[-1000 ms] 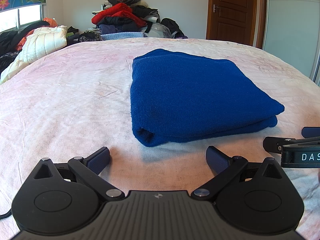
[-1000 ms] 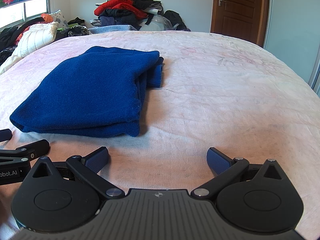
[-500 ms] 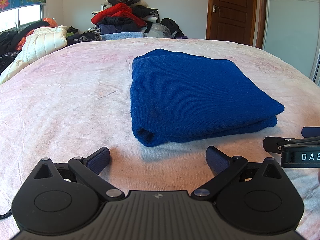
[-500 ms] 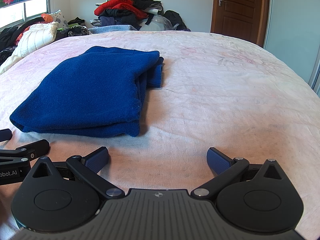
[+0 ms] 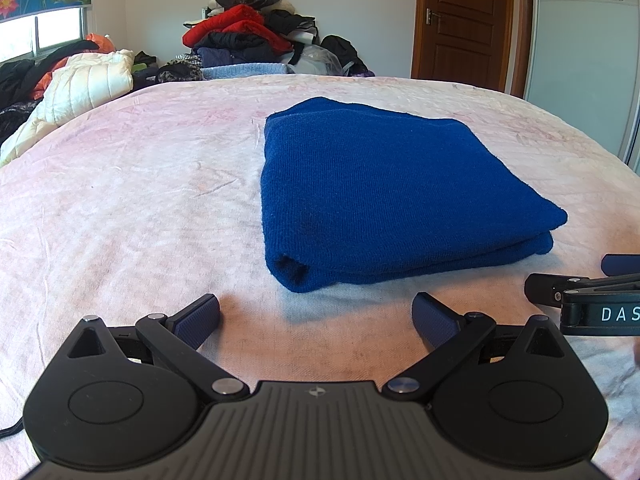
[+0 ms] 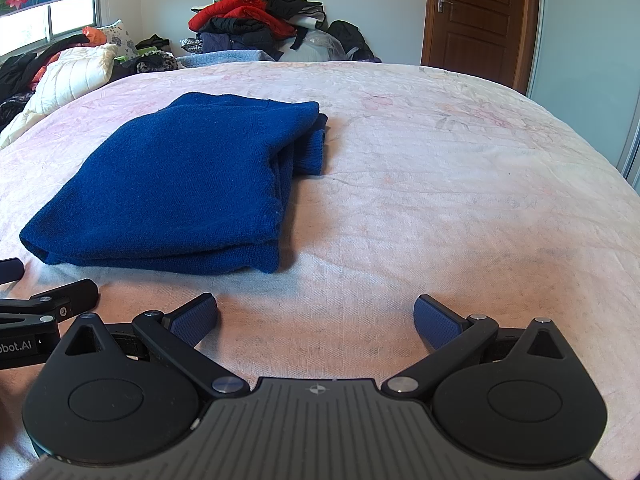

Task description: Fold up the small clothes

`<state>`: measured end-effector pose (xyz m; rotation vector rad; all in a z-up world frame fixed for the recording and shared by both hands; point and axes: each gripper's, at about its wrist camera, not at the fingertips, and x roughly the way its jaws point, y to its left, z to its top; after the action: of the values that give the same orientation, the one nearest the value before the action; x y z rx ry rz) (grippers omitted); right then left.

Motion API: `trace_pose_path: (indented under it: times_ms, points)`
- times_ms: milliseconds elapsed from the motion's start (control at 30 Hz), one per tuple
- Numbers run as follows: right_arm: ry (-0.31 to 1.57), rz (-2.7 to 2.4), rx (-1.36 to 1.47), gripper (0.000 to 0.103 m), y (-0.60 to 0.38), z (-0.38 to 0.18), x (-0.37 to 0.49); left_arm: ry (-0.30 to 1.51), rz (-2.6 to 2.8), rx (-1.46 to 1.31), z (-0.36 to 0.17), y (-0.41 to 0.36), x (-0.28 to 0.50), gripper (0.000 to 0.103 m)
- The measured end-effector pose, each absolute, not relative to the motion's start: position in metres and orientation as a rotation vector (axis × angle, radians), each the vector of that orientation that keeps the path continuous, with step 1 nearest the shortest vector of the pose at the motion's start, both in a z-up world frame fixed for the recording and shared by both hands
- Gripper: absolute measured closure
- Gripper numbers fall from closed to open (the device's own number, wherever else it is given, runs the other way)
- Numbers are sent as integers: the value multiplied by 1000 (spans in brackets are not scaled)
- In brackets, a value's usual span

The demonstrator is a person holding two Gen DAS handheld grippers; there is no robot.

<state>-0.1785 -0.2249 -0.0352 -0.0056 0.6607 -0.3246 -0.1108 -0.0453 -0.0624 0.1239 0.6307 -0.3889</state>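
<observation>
Broadly, the pink bed [image 5: 120,208] carries the folded blue sweater [image 5: 380,188] near its middle, just ahead of the left tongs [image 5: 316,316] and to the left of the right tongs [image 6: 316,316], both spread wide and holding nothing. It looks soft, thick and light, likely to sag, so the rolled near fold seems the surest hold. Nothing stands in the way; the clothes pile [image 5: 248,36] and white quilt [image 5: 80,84] lie well apart.

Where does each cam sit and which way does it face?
Left wrist: on the left tool, low over the bed, facing the far wall; blue folded garment ahead-right; right tool's tip at right edge.
Right wrist: on the right tool, same heading; garment ahead-left; left tool's tip at left edge.
Shared: garment, bed, clothes pile, door.
</observation>
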Motion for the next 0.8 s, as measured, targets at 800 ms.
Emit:
trace_pose_path:
  times_ms: [800]
  points:
    - [660, -325, -5, 1, -224, -35, -179, 653, -392, 126, -60, -45, -108, 0]
